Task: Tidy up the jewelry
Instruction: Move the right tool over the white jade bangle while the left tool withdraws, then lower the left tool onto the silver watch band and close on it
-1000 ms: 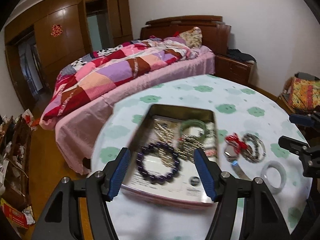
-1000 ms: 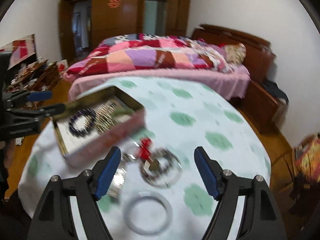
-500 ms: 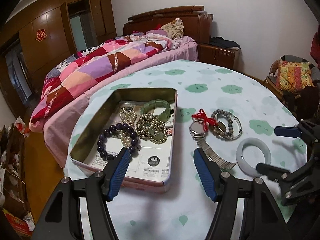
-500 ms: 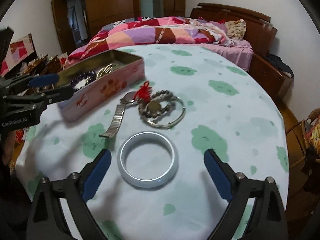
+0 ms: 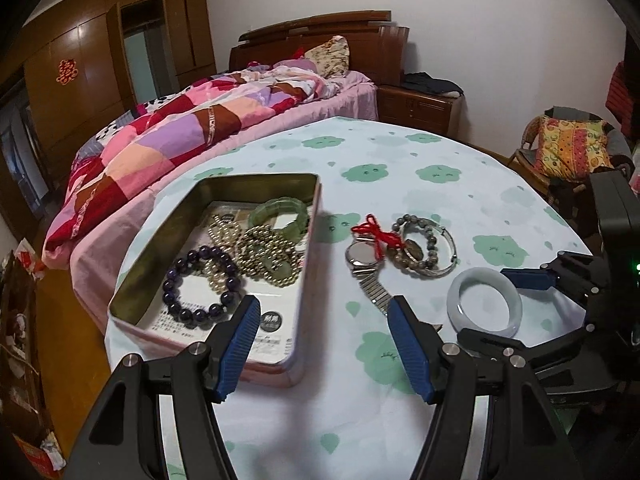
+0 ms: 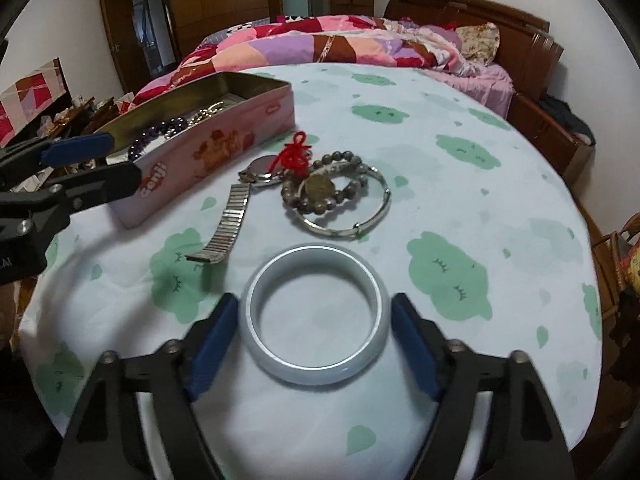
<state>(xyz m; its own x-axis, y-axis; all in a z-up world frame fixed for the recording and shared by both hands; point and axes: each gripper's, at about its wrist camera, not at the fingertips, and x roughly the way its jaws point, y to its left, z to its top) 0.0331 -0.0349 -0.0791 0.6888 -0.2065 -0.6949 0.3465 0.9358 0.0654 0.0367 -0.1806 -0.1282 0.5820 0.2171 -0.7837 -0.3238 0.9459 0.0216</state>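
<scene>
A pale white bangle [image 6: 316, 312] lies flat on the tablecloth between the open fingers of my right gripper [image 6: 316, 320]; the fingers stand on each side, not touching it. It also shows in the left wrist view [image 5: 485, 301]. A pink tin [image 5: 160, 236] holds a purple bead bracelet [image 5: 200, 286], a green bangle [image 5: 280, 214] and gold beads. Beside the tin lie a watch [image 5: 362, 258], a red knot, a bead bracelet and a silver bangle [image 6: 344, 204]. My left gripper [image 5: 320, 320] is open and empty, near the tin's near right corner.
The round table has a white cloth with green clouds [image 6: 480, 208]. A bed with a patchwork quilt [image 5: 192, 128] stands beyond the table's far edge. A chair with a patterned cushion [image 5: 568, 148] is at the right.
My right gripper has come down and forward so its open fingers now flank the white bangle. My left gripper has drawn back and risen a little from the tin.
</scene>
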